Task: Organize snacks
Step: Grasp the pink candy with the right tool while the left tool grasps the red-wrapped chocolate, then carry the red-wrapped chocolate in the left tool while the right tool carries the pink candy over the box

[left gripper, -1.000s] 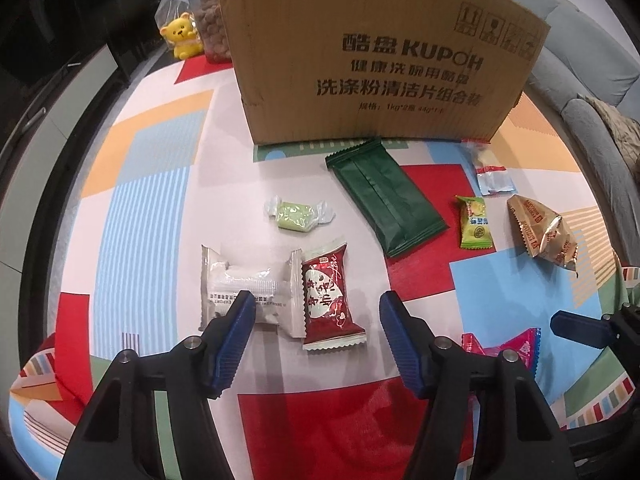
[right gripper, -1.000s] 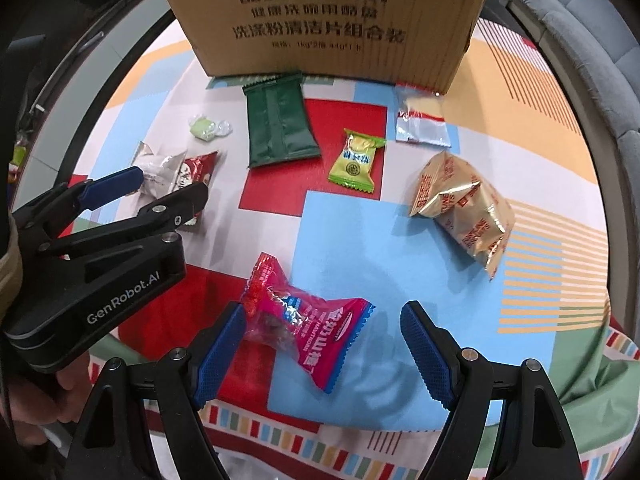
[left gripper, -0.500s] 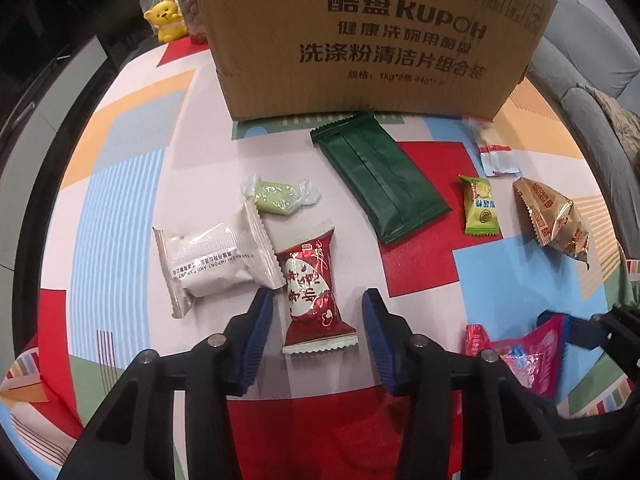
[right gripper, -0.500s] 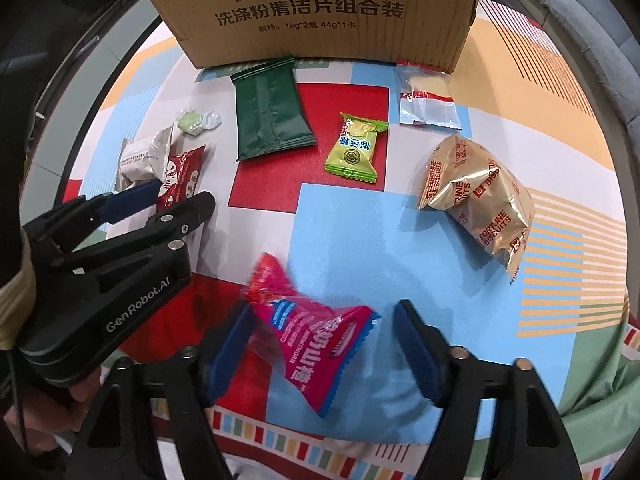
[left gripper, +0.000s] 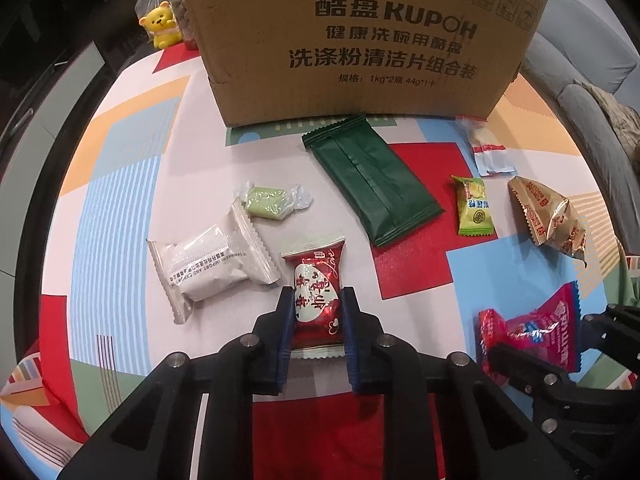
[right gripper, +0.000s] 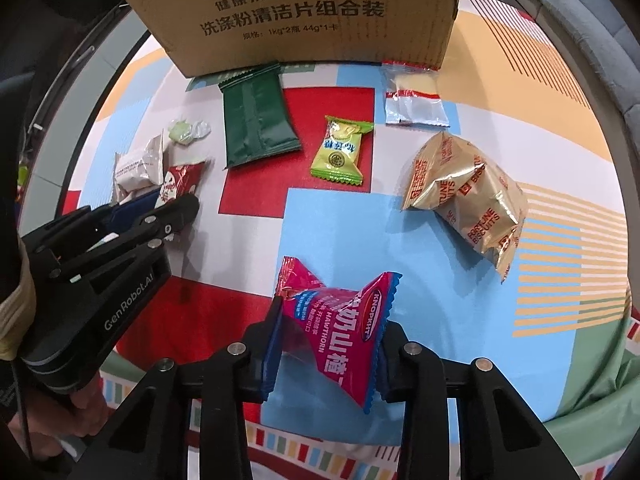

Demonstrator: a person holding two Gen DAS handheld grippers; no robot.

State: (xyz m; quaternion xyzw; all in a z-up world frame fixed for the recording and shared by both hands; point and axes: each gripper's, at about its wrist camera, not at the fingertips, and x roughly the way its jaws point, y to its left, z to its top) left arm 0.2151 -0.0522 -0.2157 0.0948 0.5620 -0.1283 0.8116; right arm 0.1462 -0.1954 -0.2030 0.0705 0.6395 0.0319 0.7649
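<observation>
snacks (left gripper: 376,184): 8 pkts, 1 box (left gripper: 360,36)

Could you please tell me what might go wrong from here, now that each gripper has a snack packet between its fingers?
1. The left gripper, whose jaws have just been closing, pinches the red candy packet right beside the white packet; lifting may drag that neighbour.
2. The right gripper, also just closing, squeezes the crumpled pink hawthorn packet off-centre; it might twist or slip.
3. The grippers sit close together and could bump when heading for the cardboard box.

Cardboard box (left gripper: 360,40) top cut off; contents hidden.
</observation>
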